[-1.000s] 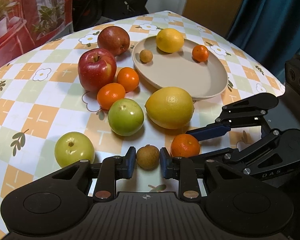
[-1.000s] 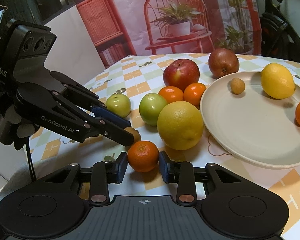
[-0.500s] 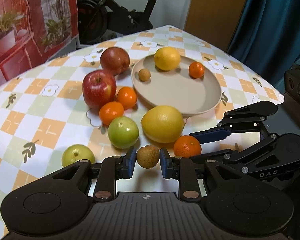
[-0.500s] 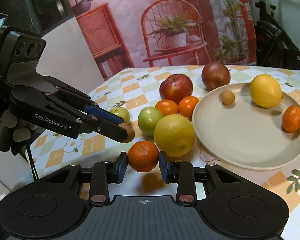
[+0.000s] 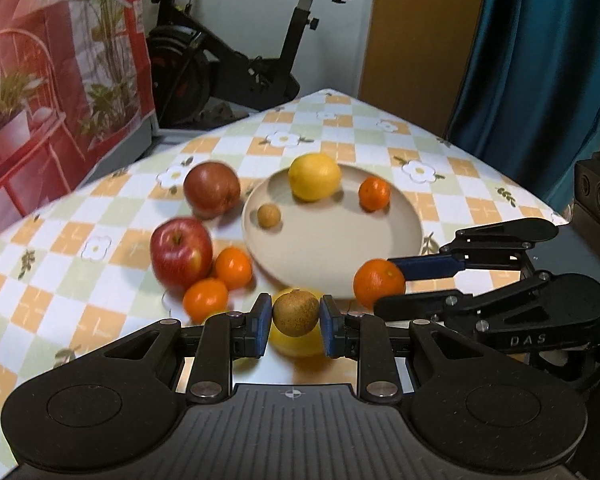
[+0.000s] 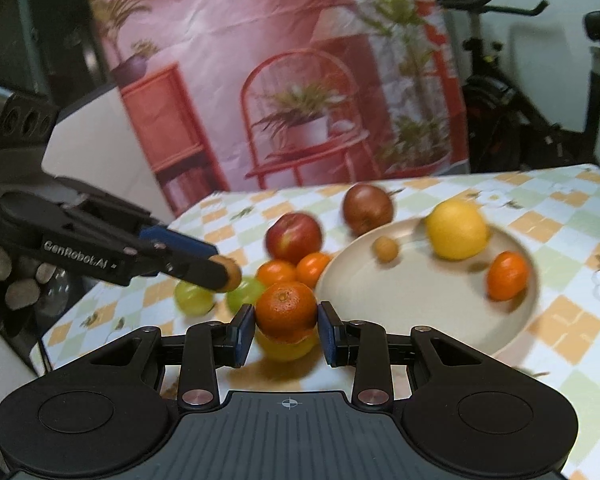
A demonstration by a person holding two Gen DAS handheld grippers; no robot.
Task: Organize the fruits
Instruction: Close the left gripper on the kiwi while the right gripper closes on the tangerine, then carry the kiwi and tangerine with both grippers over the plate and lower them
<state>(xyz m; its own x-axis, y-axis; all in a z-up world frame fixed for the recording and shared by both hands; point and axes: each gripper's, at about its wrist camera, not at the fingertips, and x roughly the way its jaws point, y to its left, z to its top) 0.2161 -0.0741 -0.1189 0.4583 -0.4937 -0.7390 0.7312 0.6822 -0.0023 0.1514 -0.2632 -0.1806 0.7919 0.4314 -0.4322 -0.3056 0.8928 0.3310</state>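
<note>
Pinching a small brown longan (image 5: 296, 313) in the left gripper (image 5: 295, 320) and a tangerine (image 6: 286, 310) in the right gripper (image 6: 286, 330), both clear of the checked tablecloth (image 5: 100, 280). Heading, probably, for the beige plate (image 5: 331, 256), already holding a lemon (image 5: 314, 176), another tangerine and another longan.

On the bench (image 5: 451, 200), the plate (image 5: 339, 264) at frame centre carries a lemon (image 5: 314, 176), a tangerine (image 5: 374, 194) and a longan (image 5: 268, 215), with two apples (image 5: 181, 254) left of it.
</note>
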